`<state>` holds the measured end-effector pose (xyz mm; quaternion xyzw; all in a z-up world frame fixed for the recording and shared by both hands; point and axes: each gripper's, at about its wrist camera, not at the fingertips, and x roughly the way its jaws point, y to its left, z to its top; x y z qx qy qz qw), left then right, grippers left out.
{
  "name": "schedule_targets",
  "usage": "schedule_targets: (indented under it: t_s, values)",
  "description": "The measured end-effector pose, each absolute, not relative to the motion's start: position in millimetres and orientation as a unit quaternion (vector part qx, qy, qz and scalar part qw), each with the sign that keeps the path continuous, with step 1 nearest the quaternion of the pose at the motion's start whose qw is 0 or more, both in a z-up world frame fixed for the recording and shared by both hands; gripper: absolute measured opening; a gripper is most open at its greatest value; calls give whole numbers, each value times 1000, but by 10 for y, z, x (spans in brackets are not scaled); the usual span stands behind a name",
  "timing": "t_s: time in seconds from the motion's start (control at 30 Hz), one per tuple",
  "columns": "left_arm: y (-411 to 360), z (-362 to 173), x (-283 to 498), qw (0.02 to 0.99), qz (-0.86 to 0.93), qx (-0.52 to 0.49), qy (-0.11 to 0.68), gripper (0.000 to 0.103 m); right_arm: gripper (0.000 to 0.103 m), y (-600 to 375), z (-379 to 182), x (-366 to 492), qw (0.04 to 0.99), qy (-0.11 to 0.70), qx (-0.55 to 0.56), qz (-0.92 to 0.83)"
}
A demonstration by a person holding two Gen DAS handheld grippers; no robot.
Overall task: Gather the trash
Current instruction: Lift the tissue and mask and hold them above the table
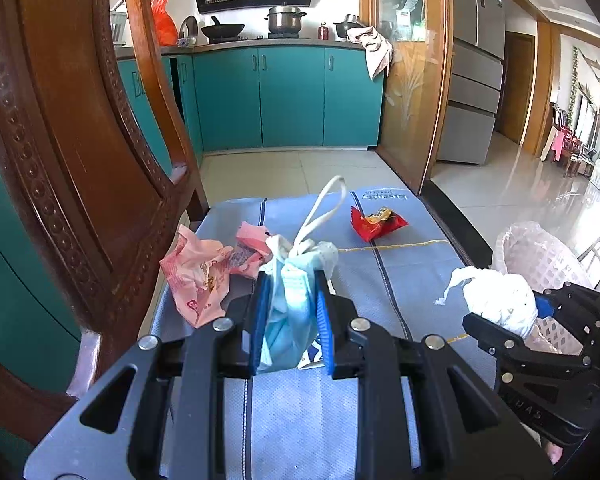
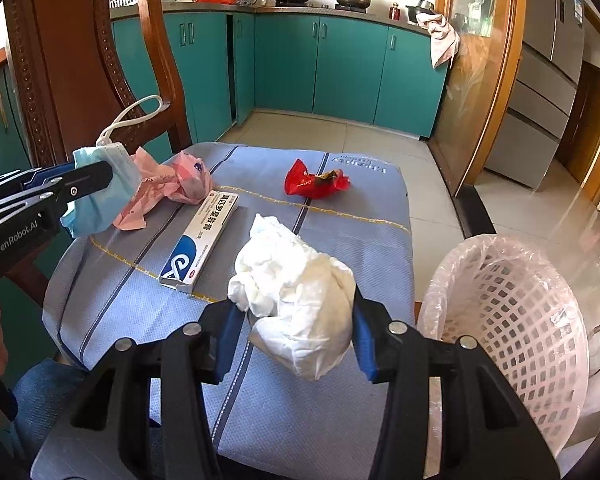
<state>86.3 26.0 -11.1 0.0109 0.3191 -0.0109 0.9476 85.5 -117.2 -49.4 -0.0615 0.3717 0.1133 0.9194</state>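
My left gripper (image 1: pixel 291 278) is shut on a blue face mask (image 1: pixel 290 312) with white ear loops and holds it above the blue-grey cushion (image 1: pixel 383 280); it also shows in the right wrist view (image 2: pixel 100 196). My right gripper (image 2: pixel 296 300) is shut on a crumpled white tissue (image 2: pixel 296 300), lifted over the cushion (image 2: pixel 339 240) beside the pink-lined trash basket (image 2: pixel 511 304). On the cushion lie a pink wrapper (image 2: pixel 168 188), a red snack wrapper (image 2: pixel 313 182) and a white-blue ointment box (image 2: pixel 202 236).
A carved wooden chair back (image 1: pixel 72 140) rises at the left. Teal kitchen cabinets (image 1: pixel 284 96) stand beyond the cushion's far edge. A glass door (image 1: pixel 411 80) and a tiled floor (image 1: pixel 531 200) lie to the right.
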Motion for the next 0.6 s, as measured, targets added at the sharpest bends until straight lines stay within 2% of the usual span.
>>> schedule_targets:
  t_s: [0.6]
  values:
    - [119, -155, 721, 948, -22, 21, 316, 24, 48, -1202, -478, 735, 921, 371, -57, 102]
